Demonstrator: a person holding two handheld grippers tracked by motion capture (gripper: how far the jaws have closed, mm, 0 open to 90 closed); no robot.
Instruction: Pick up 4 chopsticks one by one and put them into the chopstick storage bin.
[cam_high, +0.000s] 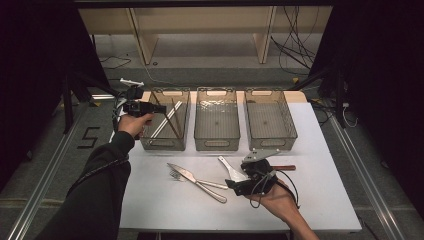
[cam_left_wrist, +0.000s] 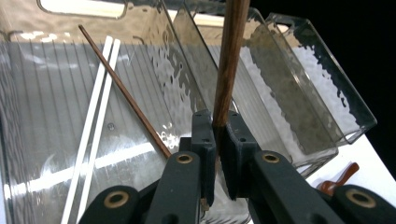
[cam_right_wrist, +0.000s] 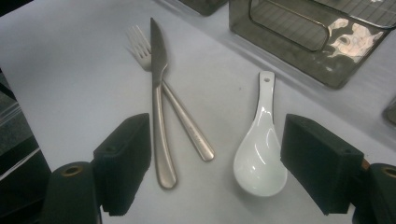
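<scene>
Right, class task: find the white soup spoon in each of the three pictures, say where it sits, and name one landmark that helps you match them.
High view: the white soup spoon lies at lower centre, just left of the right hand-held gripper.
Left gripper view: not in it.
Right gripper view: lower right of centre, between the open jaws.
Shared landmark: the knife lying crossed over the fork, left of the spoon.

Three clear plastic bins stand in a row at the back of the white worktop. The left bin holds two white chopsticks and one brown wooden chopstick. In front of the bins, a steel knife lies across a steel fork, and a white ceramic spoon lies to their right.
</scene>
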